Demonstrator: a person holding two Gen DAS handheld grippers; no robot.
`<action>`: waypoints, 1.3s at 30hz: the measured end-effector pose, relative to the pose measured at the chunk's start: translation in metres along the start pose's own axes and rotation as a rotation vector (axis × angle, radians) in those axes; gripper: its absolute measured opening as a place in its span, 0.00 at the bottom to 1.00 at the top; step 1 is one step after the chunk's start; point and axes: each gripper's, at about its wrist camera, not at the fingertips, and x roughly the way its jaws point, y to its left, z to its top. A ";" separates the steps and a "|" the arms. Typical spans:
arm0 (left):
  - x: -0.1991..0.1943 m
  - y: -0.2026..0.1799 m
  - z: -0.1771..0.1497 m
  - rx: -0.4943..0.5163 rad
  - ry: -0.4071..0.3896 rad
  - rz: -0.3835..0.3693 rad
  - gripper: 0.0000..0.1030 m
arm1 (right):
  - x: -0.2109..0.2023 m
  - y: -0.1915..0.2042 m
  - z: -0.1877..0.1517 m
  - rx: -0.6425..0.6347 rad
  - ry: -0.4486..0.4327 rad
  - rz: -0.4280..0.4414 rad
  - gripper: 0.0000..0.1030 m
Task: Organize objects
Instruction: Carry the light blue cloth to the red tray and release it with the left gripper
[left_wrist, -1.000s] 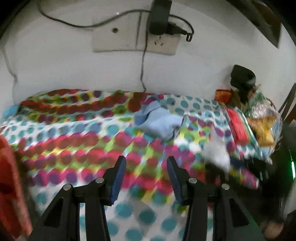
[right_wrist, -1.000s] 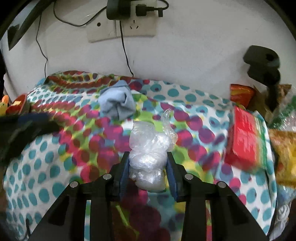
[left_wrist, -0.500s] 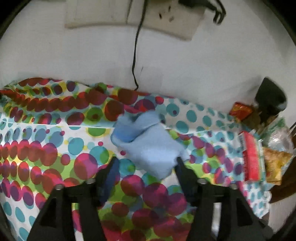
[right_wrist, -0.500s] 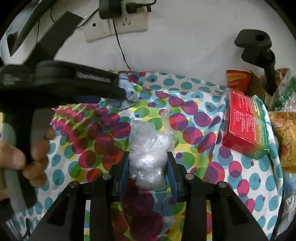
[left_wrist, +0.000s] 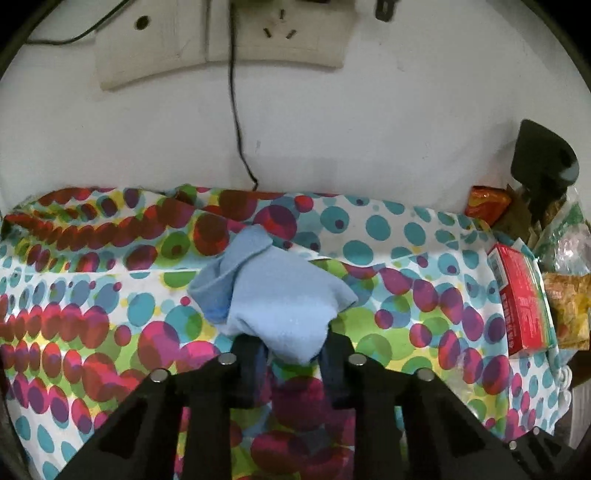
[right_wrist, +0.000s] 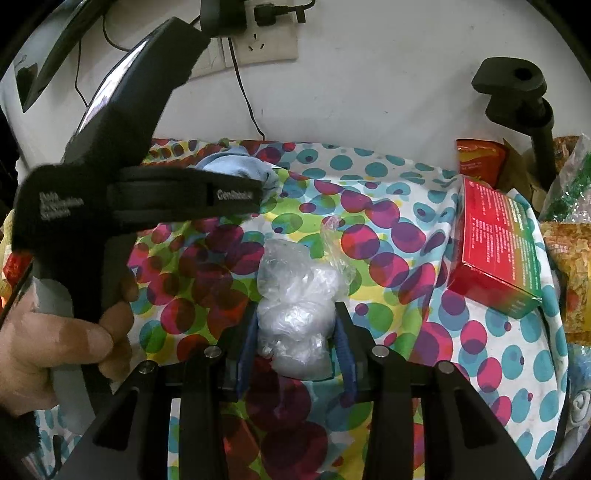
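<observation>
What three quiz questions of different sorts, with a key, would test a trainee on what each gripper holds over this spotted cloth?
1. True or false: the left gripper has its jaws shut on the blue cloth.
2. What sits between the jaws of the right gripper?
A. a red box
B. a crumpled clear plastic bag
C. a black cable
3. Fill the gap: in the right wrist view, the red box lies to the ___ of the plastic bag on the spotted cloth.

Key: 1 true; 2 B; 3 right.
</observation>
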 end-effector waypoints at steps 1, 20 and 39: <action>-0.002 0.000 -0.001 0.004 -0.006 0.001 0.19 | 0.000 0.000 0.000 -0.003 0.001 -0.003 0.36; -0.129 0.063 -0.061 0.052 -0.083 0.043 0.18 | -0.002 -0.001 0.000 -0.031 0.006 -0.037 0.36; -0.246 0.225 -0.133 -0.130 -0.082 0.289 0.19 | -0.005 -0.002 -0.001 -0.058 0.010 -0.071 0.36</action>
